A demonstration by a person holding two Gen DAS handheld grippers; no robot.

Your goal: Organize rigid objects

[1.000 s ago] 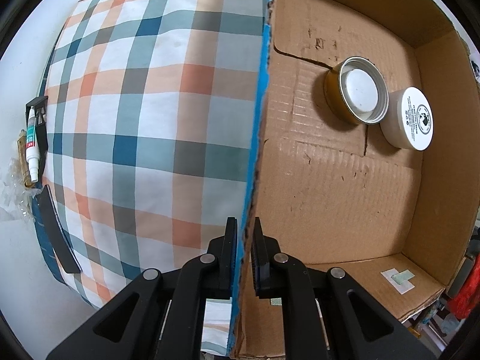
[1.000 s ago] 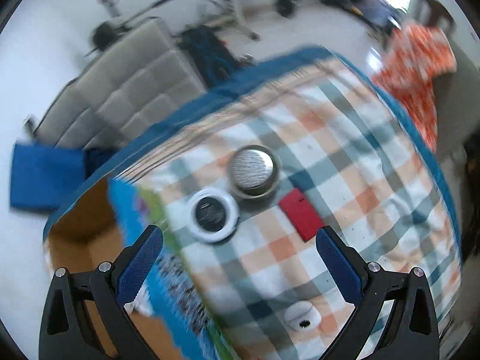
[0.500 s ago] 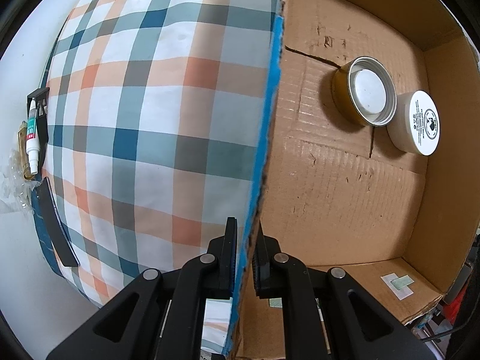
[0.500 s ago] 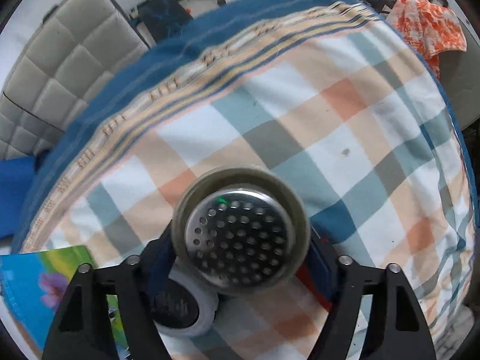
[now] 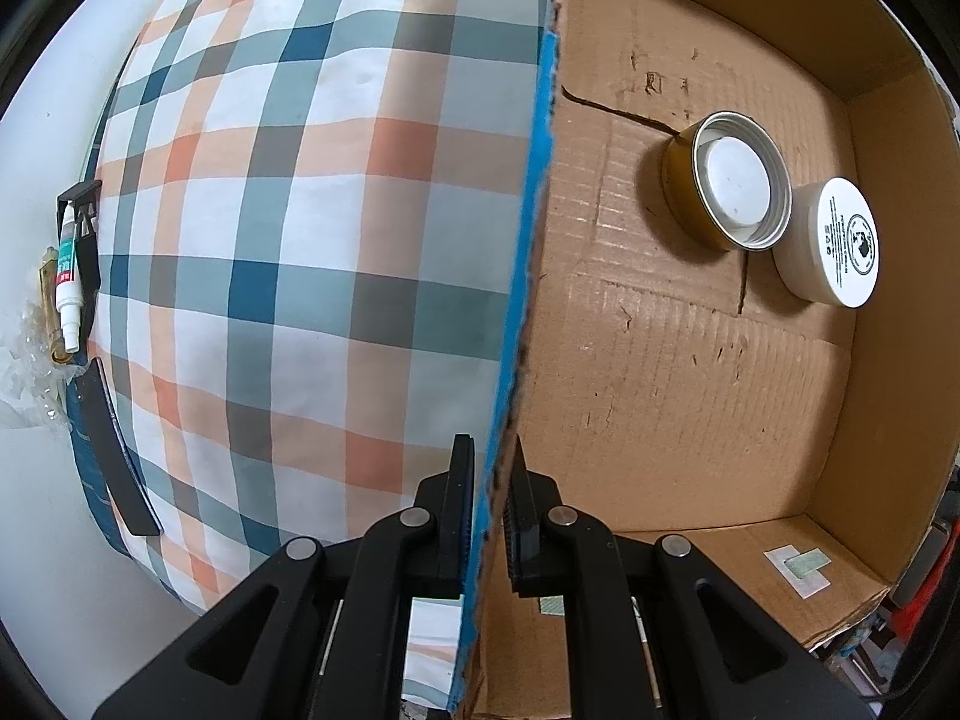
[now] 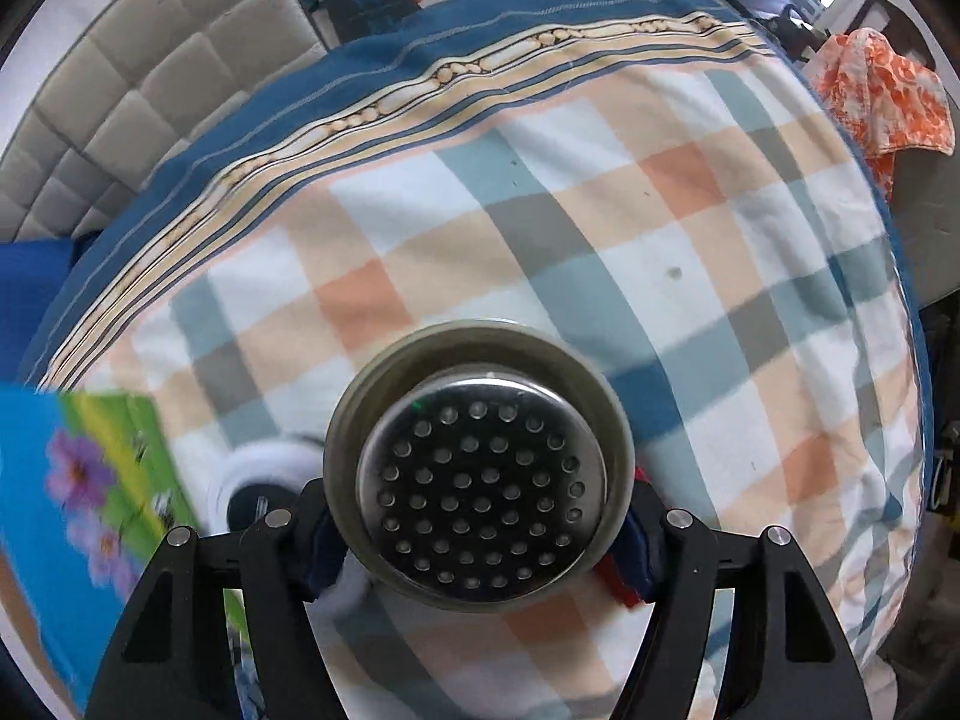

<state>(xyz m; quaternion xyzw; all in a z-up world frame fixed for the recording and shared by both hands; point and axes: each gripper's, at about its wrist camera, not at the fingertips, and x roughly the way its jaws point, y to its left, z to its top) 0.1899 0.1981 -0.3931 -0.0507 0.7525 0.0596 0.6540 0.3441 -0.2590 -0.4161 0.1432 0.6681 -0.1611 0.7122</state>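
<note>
In the left wrist view my left gripper is shut on the side wall of a cardboard box with a blue printed outside. Inside the box lie a gold lid with a white liner and a white round jar, side by side at the far right. In the right wrist view my right gripper is shut on a round metal tin with a perforated steel top, held above the checked bedspread. A white round jar and a red object lie partly hidden beneath it.
The box's blue flowered outer face stands at the left of the right wrist view. A white tube in a black holder sits left of the bed. A padded headboard and an orange cloth lie beyond the bed.
My right gripper has come down onto the perforated tin, shut on it, and now holds it lifted off the bedspread. My left gripper keeps its hold on the box wall.
</note>
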